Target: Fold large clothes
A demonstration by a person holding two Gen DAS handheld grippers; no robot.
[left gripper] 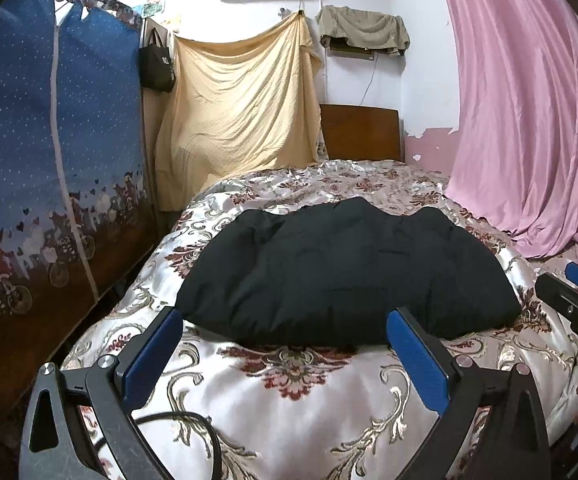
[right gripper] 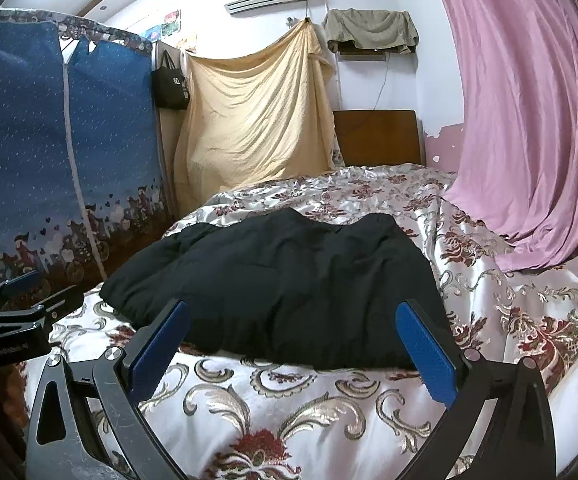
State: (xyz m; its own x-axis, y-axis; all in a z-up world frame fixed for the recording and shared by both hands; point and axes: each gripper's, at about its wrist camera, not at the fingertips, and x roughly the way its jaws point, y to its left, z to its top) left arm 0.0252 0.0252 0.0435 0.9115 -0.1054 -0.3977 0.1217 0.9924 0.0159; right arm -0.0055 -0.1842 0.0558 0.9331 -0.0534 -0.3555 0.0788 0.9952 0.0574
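A black padded garment (left gripper: 341,272) lies in a thick folded bundle on the floral bedspread (left gripper: 289,392), across the middle of the bed. In the left wrist view my left gripper (left gripper: 285,320) hovers open just short of the bundle's near edge, nothing between its blue pads. The right gripper (left gripper: 577,292) shows at the right edge of that view. In the right wrist view the same garment (right gripper: 281,284) lies ahead, and my right gripper (right gripper: 293,312) stands open at its near edge, empty. The left gripper (right gripper: 21,300) appears at the far left there.
A blue fabric wardrobe (left gripper: 41,152) stands along the bed's left side. A pink curtain (left gripper: 529,112) hangs on the right and drapes onto the bed. A yellow sheet (left gripper: 241,100) and a wooden headboard (left gripper: 361,132) stand at the far end. A black cable (left gripper: 193,428) lies under my left gripper.
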